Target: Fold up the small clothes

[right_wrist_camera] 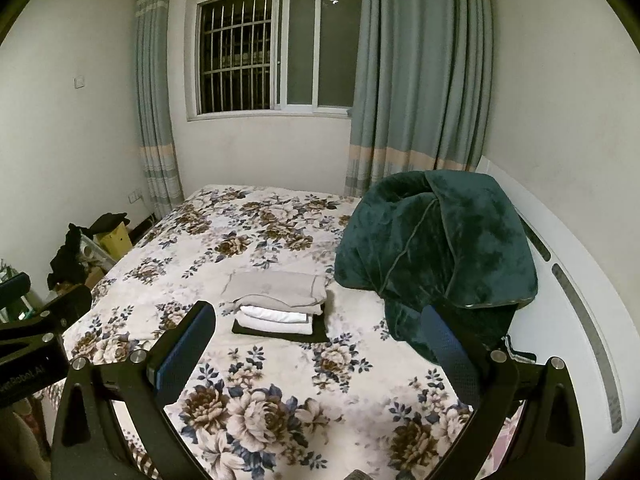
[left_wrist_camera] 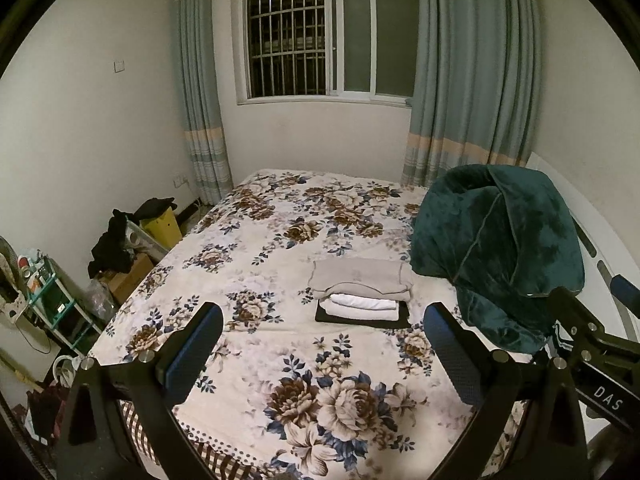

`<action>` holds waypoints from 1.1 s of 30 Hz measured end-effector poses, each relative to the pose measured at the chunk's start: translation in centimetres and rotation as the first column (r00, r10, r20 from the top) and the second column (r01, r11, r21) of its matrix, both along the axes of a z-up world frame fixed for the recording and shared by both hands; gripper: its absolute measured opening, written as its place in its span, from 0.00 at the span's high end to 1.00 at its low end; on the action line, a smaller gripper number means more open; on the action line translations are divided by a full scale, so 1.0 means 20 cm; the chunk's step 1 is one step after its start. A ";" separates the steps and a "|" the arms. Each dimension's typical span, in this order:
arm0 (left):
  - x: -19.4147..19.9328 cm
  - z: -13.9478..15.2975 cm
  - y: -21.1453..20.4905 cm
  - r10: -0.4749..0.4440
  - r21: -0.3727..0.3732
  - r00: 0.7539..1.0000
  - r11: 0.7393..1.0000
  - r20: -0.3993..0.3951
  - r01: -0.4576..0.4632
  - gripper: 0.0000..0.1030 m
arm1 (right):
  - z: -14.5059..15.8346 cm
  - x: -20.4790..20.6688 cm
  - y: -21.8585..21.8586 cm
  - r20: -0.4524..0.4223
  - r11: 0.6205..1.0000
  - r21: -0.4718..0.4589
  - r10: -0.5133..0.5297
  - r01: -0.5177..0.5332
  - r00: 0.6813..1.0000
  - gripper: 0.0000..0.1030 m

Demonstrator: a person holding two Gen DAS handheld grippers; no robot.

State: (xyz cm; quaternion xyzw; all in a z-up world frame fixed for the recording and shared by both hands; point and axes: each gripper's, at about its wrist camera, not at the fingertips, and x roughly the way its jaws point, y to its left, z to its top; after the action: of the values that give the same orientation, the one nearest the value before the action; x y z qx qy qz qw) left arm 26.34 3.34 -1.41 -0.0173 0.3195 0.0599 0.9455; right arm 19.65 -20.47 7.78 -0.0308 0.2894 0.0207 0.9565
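A stack of folded clothes (left_wrist_camera: 362,286) lies in the middle of the floral bedspread (left_wrist_camera: 280,240): a grey garment on top, white ones under it, a black one at the bottom. It also shows in the right wrist view (right_wrist_camera: 276,300). My left gripper (left_wrist_camera: 324,344) is open and empty, held above the near part of the bed, short of the stack. My right gripper (right_wrist_camera: 320,344) is open and empty, also short of the stack. The right gripper's body shows at the right edge of the left wrist view (left_wrist_camera: 592,340).
A dark green plush blanket (left_wrist_camera: 500,248) is heaped on the bed's right side by the white headboard (right_wrist_camera: 568,280). Boxes, dark clothes (left_wrist_camera: 116,240) and a small shelf (left_wrist_camera: 52,300) stand on the floor left of the bed. Window and curtains are behind.
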 end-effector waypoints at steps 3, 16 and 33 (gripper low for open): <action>0.00 0.01 0.01 0.004 -0.002 1.000 1.000 0.000 -0.004 0.00 | 0.00 0.00 0.01 0.002 1.000 -0.001 0.003 -0.003 1.000 0.00; -0.01 0.05 0.02 0.018 -0.005 1.000 1.000 0.019 -0.018 0.00 | 0.01 0.00 0.05 0.027 1.000 0.007 0.015 -0.016 1.000 0.00; -0.02 0.06 0.00 0.025 0.004 0.999 1.000 0.023 -0.025 0.00 | 0.01 -0.03 0.06 0.037 1.000 0.013 0.014 -0.014 0.999 0.00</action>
State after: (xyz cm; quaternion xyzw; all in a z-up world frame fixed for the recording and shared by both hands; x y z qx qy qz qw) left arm 25.94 3.42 -0.29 -0.0200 0.3084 0.0721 0.9483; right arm 19.14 -19.26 7.88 -0.0268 0.2712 0.0288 0.9617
